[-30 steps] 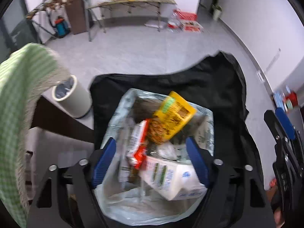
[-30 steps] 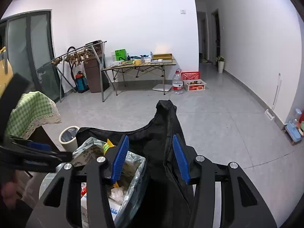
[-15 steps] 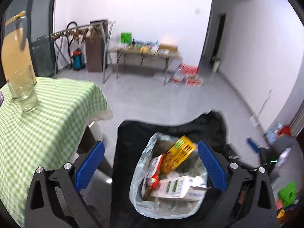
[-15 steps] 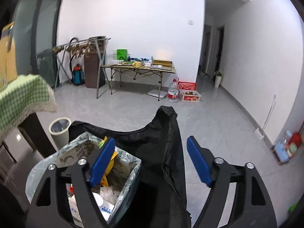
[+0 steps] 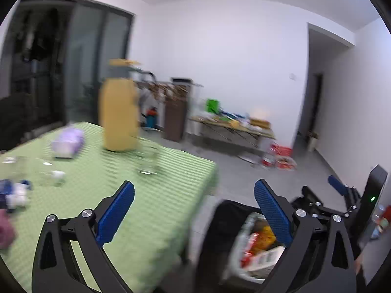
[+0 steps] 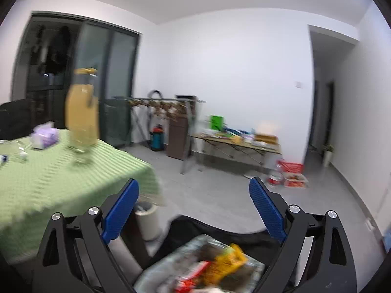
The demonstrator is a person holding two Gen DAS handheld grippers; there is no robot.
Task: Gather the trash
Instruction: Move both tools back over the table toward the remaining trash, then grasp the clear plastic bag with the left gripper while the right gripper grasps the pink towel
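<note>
Trash [image 6: 215, 268] fills a clear bag liner [image 6: 171, 263] inside a black bag [image 6: 185, 224] on the floor, just off the near corner of the table with the green checked cloth [image 5: 151, 195]; in the left view it sits low at the right, in the right view at the bottom edge. A second ago both cameras looked down into the bag and the right gripper straddled its black rim; now both look out level across the room, and the tabletop with a tall yellow bottle [image 5: 118, 117], a glass [image 5: 147, 158] and a purple tissue pack [image 5: 67, 144] has come into view. The left gripper [image 5: 194, 210] is spread wide with nothing between its fingers. The right gripper [image 6: 194, 207] has just been opening and is empty too. Wrappers lie jumbled and blurred, so no long axis or pointing direction can be told.
</note>
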